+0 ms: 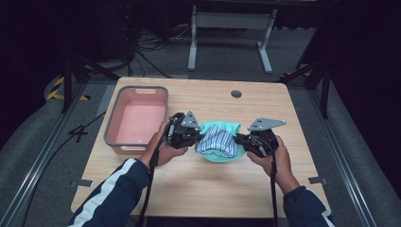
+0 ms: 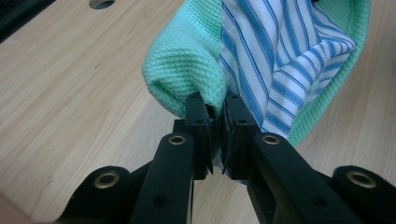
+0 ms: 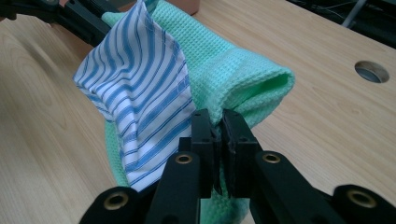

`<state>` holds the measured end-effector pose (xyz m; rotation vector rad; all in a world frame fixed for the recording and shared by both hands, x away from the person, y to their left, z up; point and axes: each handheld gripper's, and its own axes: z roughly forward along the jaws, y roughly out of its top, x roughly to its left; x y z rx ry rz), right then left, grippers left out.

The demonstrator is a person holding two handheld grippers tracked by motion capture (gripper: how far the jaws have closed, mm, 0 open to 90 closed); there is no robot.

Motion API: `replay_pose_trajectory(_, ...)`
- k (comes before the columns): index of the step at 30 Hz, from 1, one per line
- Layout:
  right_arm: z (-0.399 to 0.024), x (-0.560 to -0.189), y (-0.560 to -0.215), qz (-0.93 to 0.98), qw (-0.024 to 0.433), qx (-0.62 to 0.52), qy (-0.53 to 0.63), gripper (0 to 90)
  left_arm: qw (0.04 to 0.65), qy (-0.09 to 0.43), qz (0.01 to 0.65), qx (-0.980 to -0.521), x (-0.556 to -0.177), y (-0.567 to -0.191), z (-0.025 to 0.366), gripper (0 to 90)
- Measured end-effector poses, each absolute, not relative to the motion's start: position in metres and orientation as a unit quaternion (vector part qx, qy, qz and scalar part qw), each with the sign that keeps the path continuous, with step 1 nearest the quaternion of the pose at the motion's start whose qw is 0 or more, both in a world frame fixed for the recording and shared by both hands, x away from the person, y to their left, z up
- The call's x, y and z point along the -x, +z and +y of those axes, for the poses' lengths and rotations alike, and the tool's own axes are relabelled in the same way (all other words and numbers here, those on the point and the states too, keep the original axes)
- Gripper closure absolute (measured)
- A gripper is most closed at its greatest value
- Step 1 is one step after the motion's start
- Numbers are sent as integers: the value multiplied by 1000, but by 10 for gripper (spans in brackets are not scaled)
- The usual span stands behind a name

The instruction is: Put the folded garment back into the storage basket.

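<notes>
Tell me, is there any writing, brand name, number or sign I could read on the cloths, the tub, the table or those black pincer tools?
None: no view shows a word, number, logo or sign.
The green waffle-weave cloth and the blue-and-white striped cloth carry only weave and stripes.
The pink tub, the wooden table, the left gripper and the right gripper are bare of print.

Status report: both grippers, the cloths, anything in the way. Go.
Left gripper and right gripper shut on green cloth, one at each end. Striped cloth bundled inside. Pink bin apart, left; nothing in the way.
</notes>
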<state>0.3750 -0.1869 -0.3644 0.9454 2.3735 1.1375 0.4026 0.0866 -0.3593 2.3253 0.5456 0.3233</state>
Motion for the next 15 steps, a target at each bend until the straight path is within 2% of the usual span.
replay_pose_trajectory(15,-151,-392,-339,842,173,-304,412,845,366,154,244,-885,-409,-341,126,826)
